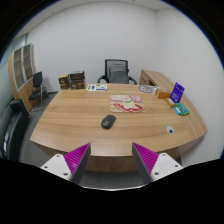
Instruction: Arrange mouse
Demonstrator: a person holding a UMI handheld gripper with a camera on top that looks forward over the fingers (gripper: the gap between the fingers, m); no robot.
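In the gripper view, your gripper (pixel 112 160) hovered above the near edge of a wooden table (pixel 70 125), its two pink-padded fingers spread apart and holding nothing. The dark mouse (pixel 108 121) lay alone on the tabletop, well beyond the fingertips, nearer than the papers (pixel 125 101) and an office chair (pixel 119 71). You appeared to be at the approach step; next you would need to descend toward the mouse and straddle it.
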